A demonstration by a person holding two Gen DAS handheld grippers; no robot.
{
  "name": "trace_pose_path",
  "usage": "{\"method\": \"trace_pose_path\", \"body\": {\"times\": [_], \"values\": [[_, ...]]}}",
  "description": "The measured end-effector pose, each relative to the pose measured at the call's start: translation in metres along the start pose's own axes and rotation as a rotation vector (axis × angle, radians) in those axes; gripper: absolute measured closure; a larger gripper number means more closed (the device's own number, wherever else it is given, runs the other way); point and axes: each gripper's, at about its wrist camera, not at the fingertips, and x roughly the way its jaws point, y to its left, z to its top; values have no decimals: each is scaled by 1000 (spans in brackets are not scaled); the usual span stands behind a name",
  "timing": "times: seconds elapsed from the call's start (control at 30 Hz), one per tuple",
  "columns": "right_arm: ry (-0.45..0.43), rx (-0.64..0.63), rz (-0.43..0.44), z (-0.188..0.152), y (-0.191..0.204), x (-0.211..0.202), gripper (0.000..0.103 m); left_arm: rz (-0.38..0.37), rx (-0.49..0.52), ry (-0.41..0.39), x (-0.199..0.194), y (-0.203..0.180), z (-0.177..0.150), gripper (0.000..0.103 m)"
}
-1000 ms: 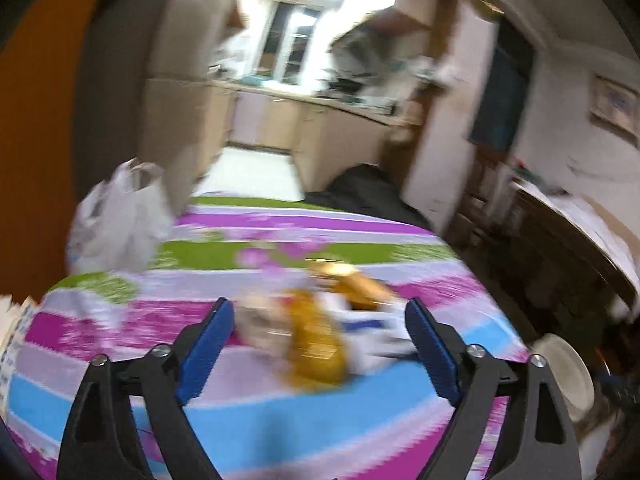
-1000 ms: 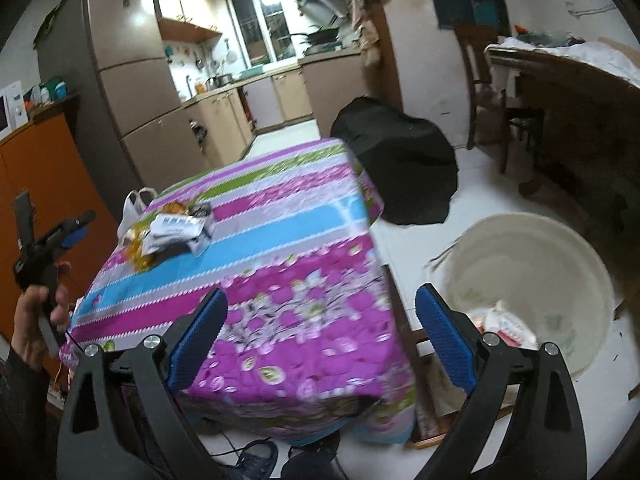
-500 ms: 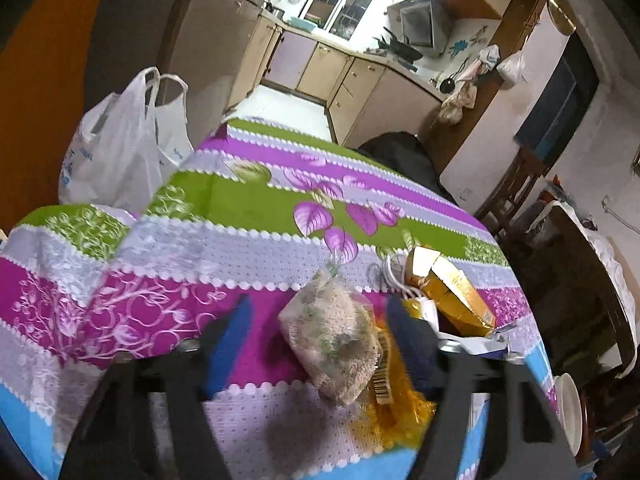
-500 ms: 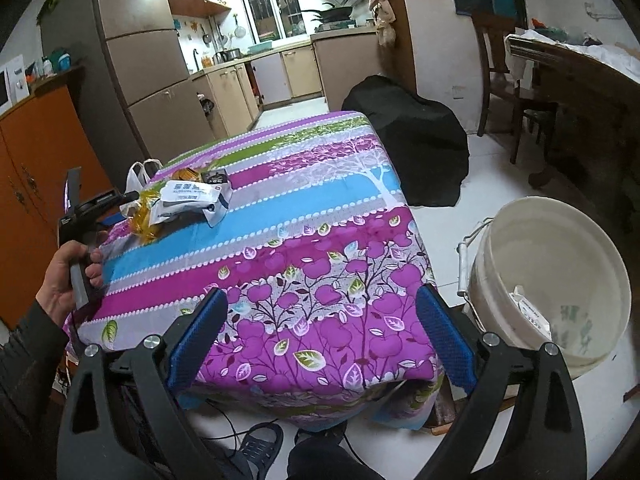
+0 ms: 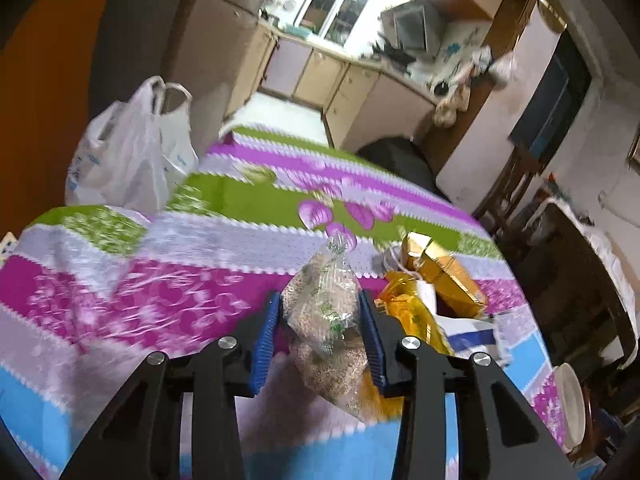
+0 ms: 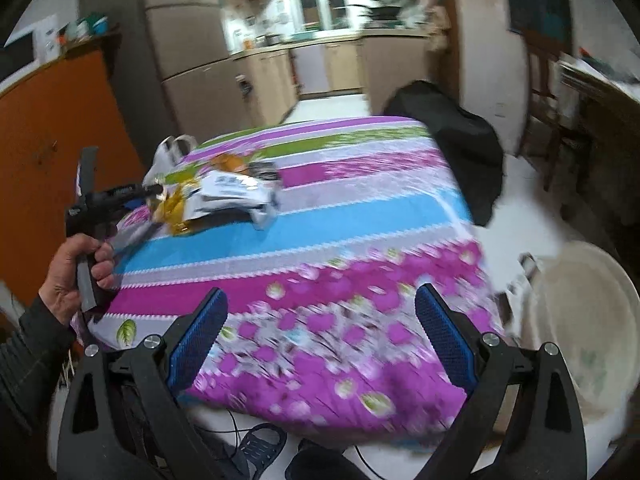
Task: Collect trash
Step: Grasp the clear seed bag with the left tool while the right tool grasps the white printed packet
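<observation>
My left gripper [image 5: 320,300] is low over the striped tablecloth [image 5: 120,300], its jaws closing. Both blue pads touch the sides of a clear bag of brown grain [image 5: 324,320] that stands between them. Right of the bag lie a yellow wrapper [image 5: 412,316], a gold box [image 5: 444,272] and a white-and-blue packet [image 5: 472,328]. In the right wrist view the same trash pile [image 6: 232,196] sits at the table's far left, with a hand [image 6: 80,276] holding the left gripper [image 6: 152,190] at it. My right gripper [image 6: 322,292] hangs before the table's near edge, jaws wide and closing slightly, nothing between them.
A white bucket [image 6: 580,320] stands on the floor right of the table. A white plastic bag [image 5: 124,156] stands at the table's far left edge. A black covered object [image 6: 452,136] sits behind the table, and an orange cabinet [image 6: 48,152] runs along the left.
The left gripper dropped toward the table and its jaws narrowed from wide apart to around the grain bag. The right gripper swung left, so the bucket slid to the view's right edge.
</observation>
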Motion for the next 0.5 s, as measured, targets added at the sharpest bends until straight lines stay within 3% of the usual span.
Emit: {"method": "trace_pose_path", "body": {"times": [0.07,0.17,0.37,0.5], "values": [[24,-68,53,14,12,23,20,6,17,-24,-19,1,-4,63],[43,-214,59,37,35,59,25,-10,26,-22,-34,2,-9,63],[79,-493,11,60,80,133,25,-54,10,-1,-40,1,-16,63],[79,-624,-47,64,96,161,25,-74,5,19,-34,-2,-21,63]]}}
